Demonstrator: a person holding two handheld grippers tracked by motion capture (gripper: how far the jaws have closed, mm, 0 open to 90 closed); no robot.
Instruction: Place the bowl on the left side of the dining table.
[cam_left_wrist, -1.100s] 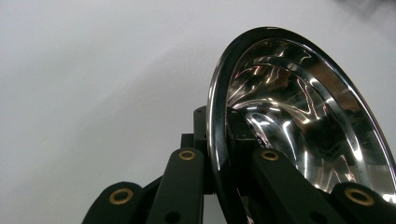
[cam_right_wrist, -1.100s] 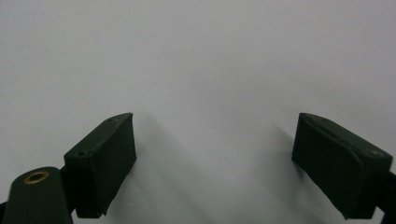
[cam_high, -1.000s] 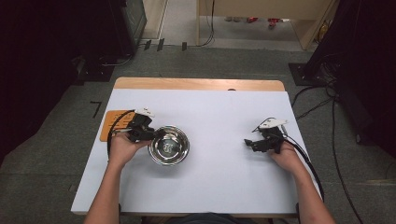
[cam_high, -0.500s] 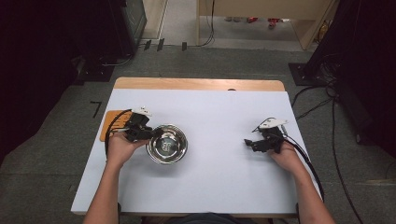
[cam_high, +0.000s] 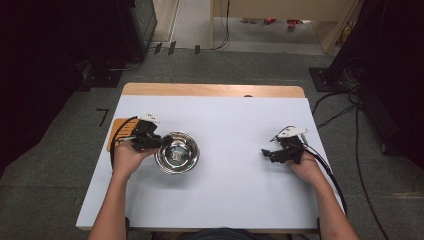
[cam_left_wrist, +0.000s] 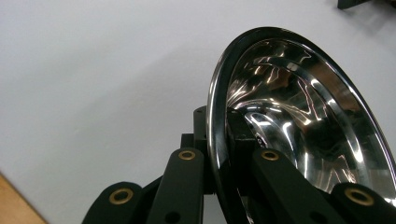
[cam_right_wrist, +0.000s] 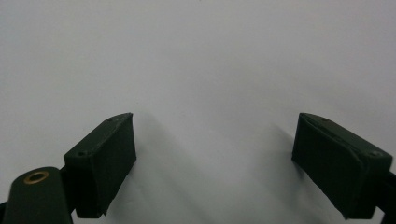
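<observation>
Where the left gripper (cam_high: 150, 141) clamps its rim, the polished steel bowl (cam_high: 176, 152) mirrors light; the right gripper (cam_high: 272, 154), well apart from the bowl, gapes.

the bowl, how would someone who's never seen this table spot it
Start at the white table and look toward its left side. The bowl sits there, its rim clamped by the left gripper. It is round, shiny metal, unlike the flat orange board nearby.

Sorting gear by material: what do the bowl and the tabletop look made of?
Bowl: polished metal, likely stainless steel, given its mirror-bright warped reflections and rolled rim. Tabletop: a matte white sheet, perhaps paper or laminate, over wood; a bare light-brown wooden strip shows along the far edge.
</observation>
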